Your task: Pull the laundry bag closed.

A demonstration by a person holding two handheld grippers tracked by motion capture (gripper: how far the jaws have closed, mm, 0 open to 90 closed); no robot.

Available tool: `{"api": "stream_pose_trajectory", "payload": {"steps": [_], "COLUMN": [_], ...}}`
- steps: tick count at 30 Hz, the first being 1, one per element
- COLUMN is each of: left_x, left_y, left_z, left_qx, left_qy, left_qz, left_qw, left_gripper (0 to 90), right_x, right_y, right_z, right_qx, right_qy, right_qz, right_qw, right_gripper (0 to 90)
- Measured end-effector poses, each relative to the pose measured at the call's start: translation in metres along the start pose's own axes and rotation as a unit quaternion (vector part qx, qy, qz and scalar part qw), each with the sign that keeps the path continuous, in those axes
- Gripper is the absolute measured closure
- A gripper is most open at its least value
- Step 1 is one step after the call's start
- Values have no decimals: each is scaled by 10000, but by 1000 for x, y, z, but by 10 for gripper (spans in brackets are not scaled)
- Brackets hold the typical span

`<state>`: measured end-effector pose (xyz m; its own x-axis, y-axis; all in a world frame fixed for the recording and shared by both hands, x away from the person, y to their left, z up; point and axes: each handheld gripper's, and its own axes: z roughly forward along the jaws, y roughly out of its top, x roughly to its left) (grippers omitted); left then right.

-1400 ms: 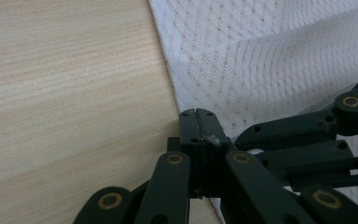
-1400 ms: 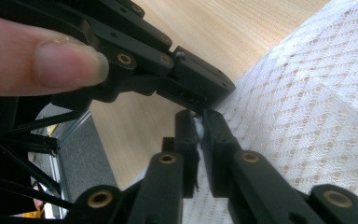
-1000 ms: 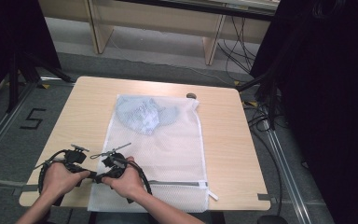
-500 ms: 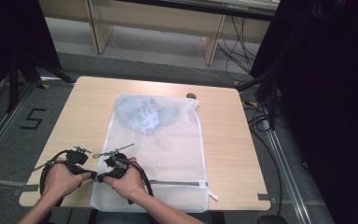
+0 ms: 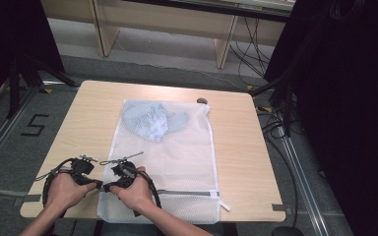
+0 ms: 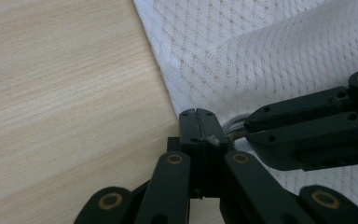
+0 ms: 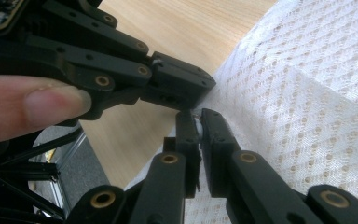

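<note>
Nearest the person, at about six o'clock on the counter (image 5: 256,162), two hands are coming in from the bottom edge, each holding a gripper. The left gripper (image 5: 96,185) is sitting at roughly seven o'clock, and the right gripper (image 5: 107,187) is lying just beside it, tips almost meeting at the near left corner of the mesh laundry bag (image 5: 177,167).

In the left gripper view, the left gripper (image 6: 198,114) is showing its fingers (image 6: 188,128) pressed fully together, pinching the bag's edge, where a bit of white cord or seam is poking out beside them. The right gripper's black linkage is crossing in from three o'clock, lying on the bag (image 6: 261,60). Bare wood is spreading out toward nine and eleven o'clock.

In the right gripper view, the right gripper (image 7: 198,114) is closing its fingers (image 7: 214,135) on a thin white fold of the bag's (image 7: 317,107) edge, with only that sliver between them. The left gripper is reaching in from ten o'clock, its tip touching or nearly touching the same spot, and a thumb is resting against it at nine o'clock.

Farther out, the bag is lying flat down the middle of the counter, its zipper (image 5: 189,192) running along the near end toward five o'clock. At the bag's far end, around twelve o'clock, a pale blue garment (image 5: 150,120) is sitting bunched inside the mesh. Just past it at one o'clock, a small dark round thing (image 5: 202,101) is lying on the wood.
</note>
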<state>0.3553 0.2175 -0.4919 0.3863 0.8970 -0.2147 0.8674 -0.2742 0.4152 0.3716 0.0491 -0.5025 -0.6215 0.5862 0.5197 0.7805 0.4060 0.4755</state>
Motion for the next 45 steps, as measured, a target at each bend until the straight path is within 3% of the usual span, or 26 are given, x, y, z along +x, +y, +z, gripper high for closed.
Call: {"api": "stream_pose_trajectory", "payload": {"steps": [8,9,10,11,16,19,21,26,27,29,30,31,32,34,36,37,39,40,43,44,45], "left_x": [-1,-2,-3,-2,-4,-4,-3,-3,-3,-3,-3,-3,-3,-2,-2,-3,-2,-2,-2,-2,-2], "left_y": [-1,-1,-1,-1,-1,-1,-1,-1,-1,-1,-1,-1,-1,-1,0,-1,-1,-1,-1,-1,-1], "left_z": [0,0,1,0,0,0,0,0,0,0,0,1,0,0,1,1,0,1,0,0,0], "left_qx": [-24,-11,-82,-35,-19,-26,-21,-27,-19,-11,-21,-28,-28,-9,-28,-70,-34,-57,-18,-44,-44], "left_qy": [10,19,44,42,99,90,89,83,70,60,60,57,58,58,51,60,55,43,48,34,34], "left_qz": [-7,-7,-81,22,90,76,91,92,80,89,78,67,71,89,129,25,33,32,30,23,23], "left_qw": [10000,10000,9999,10000,9999,9999,9999,9999,9999,9999,9999,10000,10000,9999,9999,10000,10000,10000,10000,10000,10000], "left_gripper": [900,900,900,900,900,900,900,900,900,900,900,900,900,900,900,900,900,900,900,900,900], "right_x": [0,-2,-2,-1,-3,-2,-5,-2,-3,-1,-1,1,-2,0,-1,-1,-2,-4,-4,-6,-6], "right_y": [-3,-3,-3,-4,-5,-4,-4,-6,-6,-7,-8,-7,-7,-7,-7,-7,-8,-8,-8,-8,-8], "right_z": [3,4,3,2,1,-2,-3,-4,-4,-4,-5,-5,-7,-8,-9,-9,-10,-10,-12,-12,-12], "right_qx": [-21,-65,16,84,-5,17,-25,25,-35,-81,-4,-106,-34,-37,-48,-80,-50,-22,-101,-56,-56], "right_qy": [-19,-31,-71,-13,-109,-138,-150,-177,-269,-231,-320,-211,-334,-306,-328,-316,-317,-361,-309,-247,-247], "right_qz": [189,37,154,260,300,463,309,408,268,268,194,313,125,270,280,256,262,88,77,-73,-73], "right_qw": [9998,10000,9999,9996,9995,9988,9994,9990,9993,9993,9993,9992,9994,9992,9991,9991,9991,9993,9994,9997,9997], "right_gripper": [869,870,869,869,870,870,870,870,870,870,870,870,870,870,870,870,870,869,870,870,870]}}
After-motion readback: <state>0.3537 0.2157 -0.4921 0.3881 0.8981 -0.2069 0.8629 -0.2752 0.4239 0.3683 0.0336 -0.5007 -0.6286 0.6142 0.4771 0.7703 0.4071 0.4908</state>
